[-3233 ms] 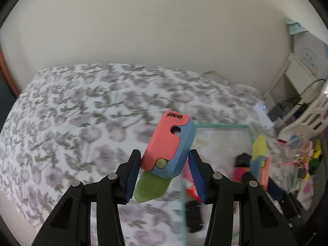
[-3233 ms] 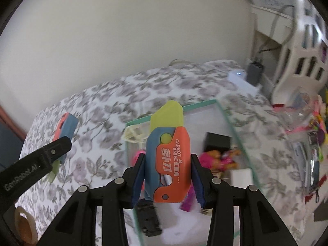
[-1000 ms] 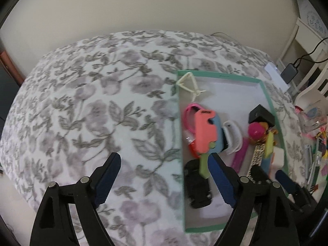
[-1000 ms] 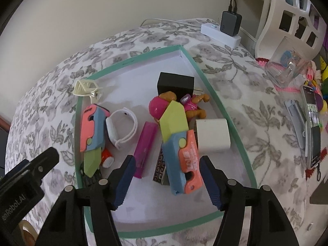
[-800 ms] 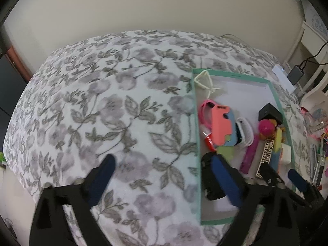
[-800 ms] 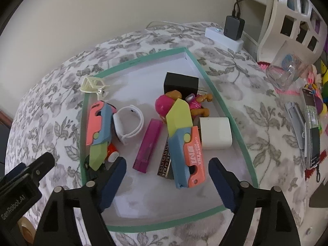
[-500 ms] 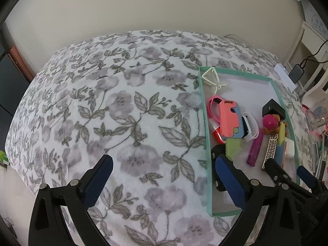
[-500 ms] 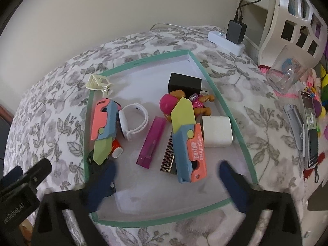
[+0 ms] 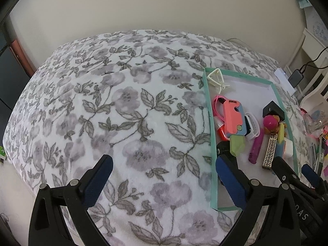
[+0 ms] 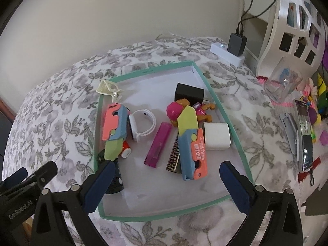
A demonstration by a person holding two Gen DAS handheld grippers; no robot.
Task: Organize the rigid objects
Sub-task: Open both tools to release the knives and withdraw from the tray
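Observation:
A shallow green-rimmed tray (image 10: 231,131) (image 9: 207,106) lies on the flowered bedspread. Inside it rest a pink-and-blue toy knife (image 10: 114,127) (image 9: 232,121) with a green blade at the left, and an orange-and-blue toy knife (image 10: 193,147) with a yellow blade in the middle. Around them lie a white watch band (image 10: 143,125), a magenta stick (image 10: 157,143), a black box (image 10: 189,93), a pink toy figure (image 10: 174,110) and a white cube (image 10: 217,136). My right gripper (image 10: 165,171) hangs open above the tray's near end, empty. My left gripper (image 9: 164,165) is open over the bedspread, left of the tray.
The flowered bedspread (image 9: 123,112) stretches wide to the left of the tray. A white power strip with a black charger (image 10: 235,45) sits at the far right. A phone (image 10: 305,135), a clear container (image 10: 283,80) and small toys crowd the right side. A cream clip (image 10: 107,89) hangs on the tray's far left corner.
Both grippers let go of their toy knives, which now lie in the tray. The jaws spread wide and both grippers drew back, the left one sliding leftward over the bedspread.

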